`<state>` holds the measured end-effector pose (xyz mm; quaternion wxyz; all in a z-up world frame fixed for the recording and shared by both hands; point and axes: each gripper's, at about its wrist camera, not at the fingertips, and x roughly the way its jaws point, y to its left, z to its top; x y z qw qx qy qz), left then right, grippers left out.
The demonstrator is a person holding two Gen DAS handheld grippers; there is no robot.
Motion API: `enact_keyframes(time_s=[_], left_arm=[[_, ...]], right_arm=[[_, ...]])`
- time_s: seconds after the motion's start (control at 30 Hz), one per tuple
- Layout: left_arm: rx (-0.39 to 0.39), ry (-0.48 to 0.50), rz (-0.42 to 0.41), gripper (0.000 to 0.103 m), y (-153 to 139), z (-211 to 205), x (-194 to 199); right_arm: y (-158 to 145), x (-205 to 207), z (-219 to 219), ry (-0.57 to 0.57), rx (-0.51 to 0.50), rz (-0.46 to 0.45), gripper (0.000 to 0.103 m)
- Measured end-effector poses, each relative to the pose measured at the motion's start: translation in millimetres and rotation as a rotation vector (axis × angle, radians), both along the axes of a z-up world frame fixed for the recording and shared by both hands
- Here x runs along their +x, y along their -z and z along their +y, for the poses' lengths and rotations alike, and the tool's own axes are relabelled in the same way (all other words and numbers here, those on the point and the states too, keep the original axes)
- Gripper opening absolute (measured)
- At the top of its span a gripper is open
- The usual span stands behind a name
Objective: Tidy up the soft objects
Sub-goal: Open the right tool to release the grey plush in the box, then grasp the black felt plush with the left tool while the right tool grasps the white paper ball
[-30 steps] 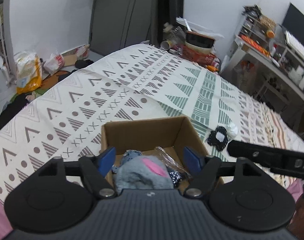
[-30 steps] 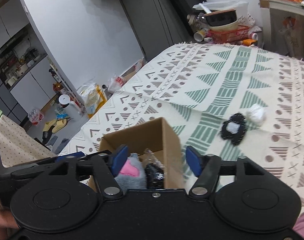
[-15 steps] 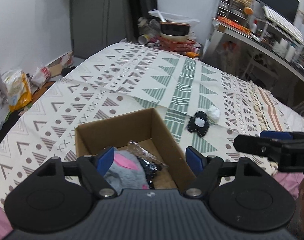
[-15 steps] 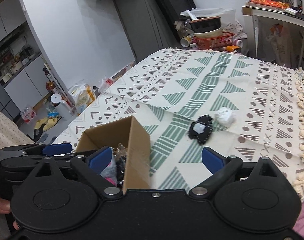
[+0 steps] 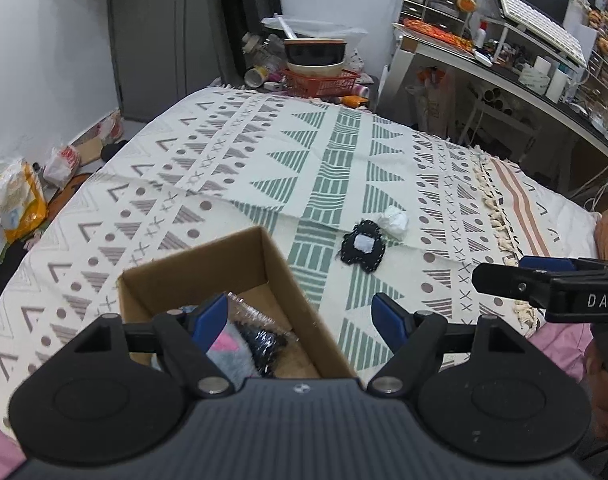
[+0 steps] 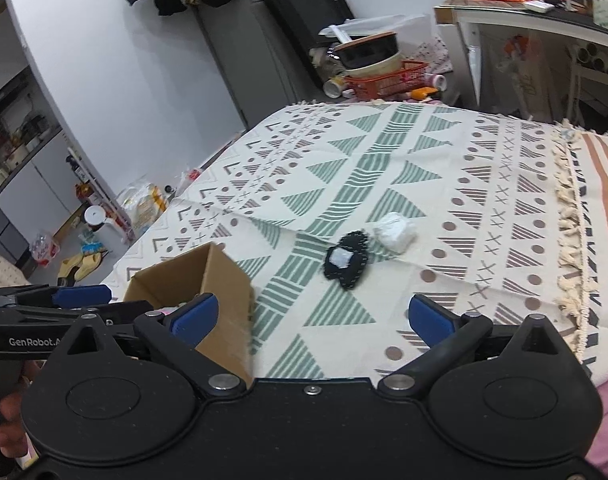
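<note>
Both grippers are wide open, holding nothing. The black stitched fabric patch [image 6: 345, 261] lies on the bed straight ahead of the right gripper [image 6: 311, 316], which looks nearer than the left gripper [image 5: 302, 316].

White letters "DAS" are printed on the black body of the right gripper [image 5: 543, 280], seen at the right edge of the left wrist view; the word is cut off by the frame. In the right wrist view, "GenRobot.A" is printed in white on the black body of the left gripper [image 6: 64, 300], at the lower left, its end hidden. No other text can be read.
</note>
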<state>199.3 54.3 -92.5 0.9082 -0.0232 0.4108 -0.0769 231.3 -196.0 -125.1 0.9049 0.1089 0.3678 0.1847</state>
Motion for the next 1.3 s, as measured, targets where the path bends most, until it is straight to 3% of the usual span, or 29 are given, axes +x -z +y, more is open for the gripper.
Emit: enact_keyframes(time_s=[0.27,0.57,0.87,1.3], left_arm=[[0.005,0.059,0.001,0.077,5,-28,25],[0.008,0.115,0.024,0.077,21,-61,58],[0.001,0.11,0.078,0.077,46,-78,92],[-0.007,0.121,0.166,0.071,89,-98,143]], right_arm=[[5,14,-26,0.05,0.003,-0.003,0.102],[17,37,-46,0.054,0.007,-0.015,0.095],[33,67,-60,0.06,0.01,0.007,0.094],[69,114,-74,0.081,0.063,0.072,0.081]])
